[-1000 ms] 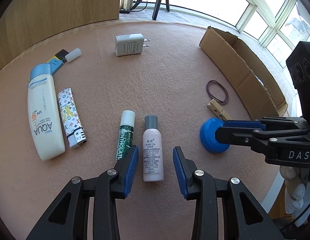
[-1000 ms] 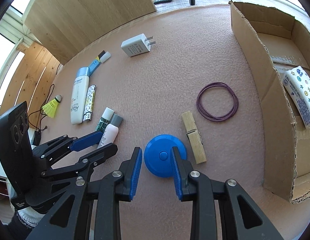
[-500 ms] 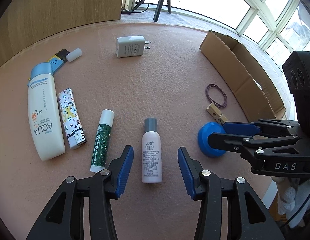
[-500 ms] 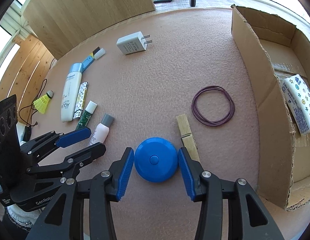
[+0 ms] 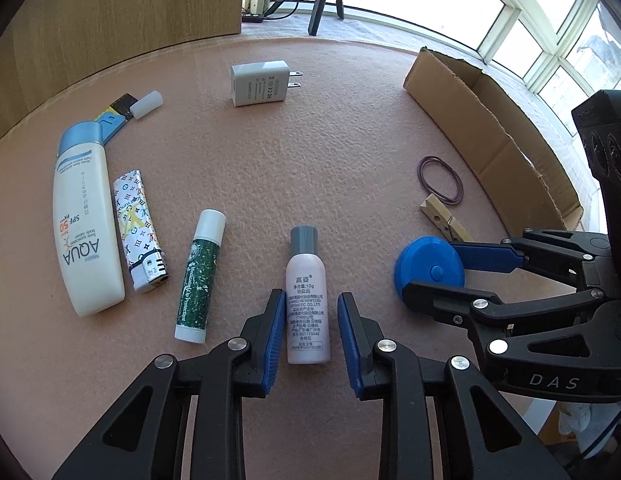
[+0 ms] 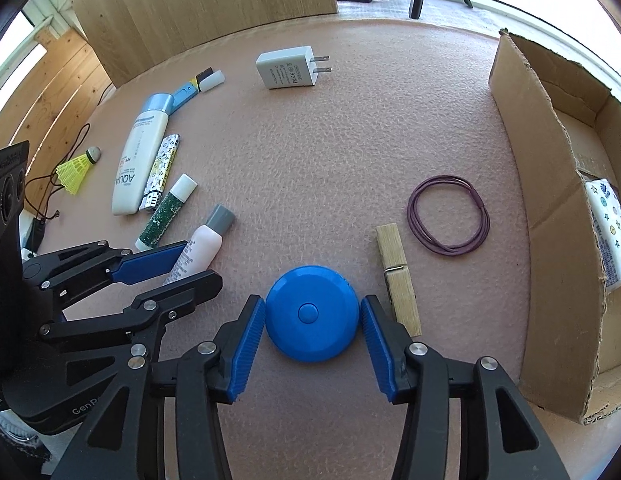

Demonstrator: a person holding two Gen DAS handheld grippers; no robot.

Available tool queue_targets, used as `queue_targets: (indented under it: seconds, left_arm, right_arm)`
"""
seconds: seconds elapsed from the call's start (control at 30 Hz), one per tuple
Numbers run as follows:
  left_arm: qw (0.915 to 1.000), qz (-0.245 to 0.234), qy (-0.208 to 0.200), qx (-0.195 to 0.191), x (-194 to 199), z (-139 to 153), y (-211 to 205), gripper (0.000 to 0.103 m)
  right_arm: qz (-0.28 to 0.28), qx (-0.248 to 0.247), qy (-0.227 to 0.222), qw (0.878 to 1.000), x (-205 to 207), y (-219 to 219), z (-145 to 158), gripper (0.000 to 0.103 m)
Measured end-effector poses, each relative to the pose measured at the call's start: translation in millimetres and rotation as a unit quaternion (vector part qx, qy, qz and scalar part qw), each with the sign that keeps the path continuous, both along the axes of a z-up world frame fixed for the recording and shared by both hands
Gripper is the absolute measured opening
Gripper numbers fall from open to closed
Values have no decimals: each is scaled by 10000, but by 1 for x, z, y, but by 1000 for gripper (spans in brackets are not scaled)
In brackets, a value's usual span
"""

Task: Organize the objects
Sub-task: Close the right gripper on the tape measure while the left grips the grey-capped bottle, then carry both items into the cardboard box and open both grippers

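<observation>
A small pink bottle point(image 5: 307, 300) with a grey cap lies on the pink felt table; it also shows in the right wrist view point(image 6: 198, 246). My left gripper point(image 5: 308, 328) is open, its pads on either side of the bottle's lower half with small gaps. A round blue tape measure point(image 6: 311, 313) lies flat, also seen in the left wrist view point(image 5: 428, 268). My right gripper point(image 6: 312, 334) is open around it, pads just off its rim. A cardboard box point(image 6: 550, 240) stands at the right, holding a patterned tissue pack point(image 6: 608, 232).
A green lip balm point(image 5: 199, 276), a patterned lighter point(image 5: 138, 230), an AQUA sunscreen bottle point(image 5: 84, 220) and a small blue tube point(image 5: 122, 114) lie at the left. A white charger point(image 5: 262, 82) lies far. A wooden clothespin point(image 6: 396, 280) and a purple band point(image 6: 448, 214) lie right of the tape measure. A yellow shuttlecock point(image 6: 76, 166) lies off the left edge.
The left gripper has narrowed around the pink bottle and moved forward over it. The lip balm was pushed left earlier. The right gripper opened and advanced around the tape measure.
</observation>
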State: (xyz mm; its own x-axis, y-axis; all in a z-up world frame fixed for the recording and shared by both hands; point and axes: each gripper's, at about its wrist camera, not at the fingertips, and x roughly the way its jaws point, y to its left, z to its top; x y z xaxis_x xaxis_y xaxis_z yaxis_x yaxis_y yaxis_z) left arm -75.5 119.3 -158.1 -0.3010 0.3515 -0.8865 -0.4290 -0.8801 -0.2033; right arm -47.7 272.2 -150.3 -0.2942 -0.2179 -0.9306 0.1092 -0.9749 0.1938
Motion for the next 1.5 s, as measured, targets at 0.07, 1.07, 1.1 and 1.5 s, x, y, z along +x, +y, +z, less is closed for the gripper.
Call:
queue_targets:
  seconds: [0.07,1.07,1.1,1.5]
  left_arm:
    - [10000,11,0,-20,1,0,-1,22]
    - [9989,54,168,441,7,36,13,22]
    - [9988,19,208,447,7,39,17,22]
    - [9954,-497,579,582,-3,74,89,22]
  right_arm:
    - [94,114,37,9999,1,-4,0,46]
    - [-339,-238,637,9971,29,38,62,46]
    - [-384,-243,679,9967,31,43,66,46]
    - [-1051,-142,1059,9887,45,120,99,46]
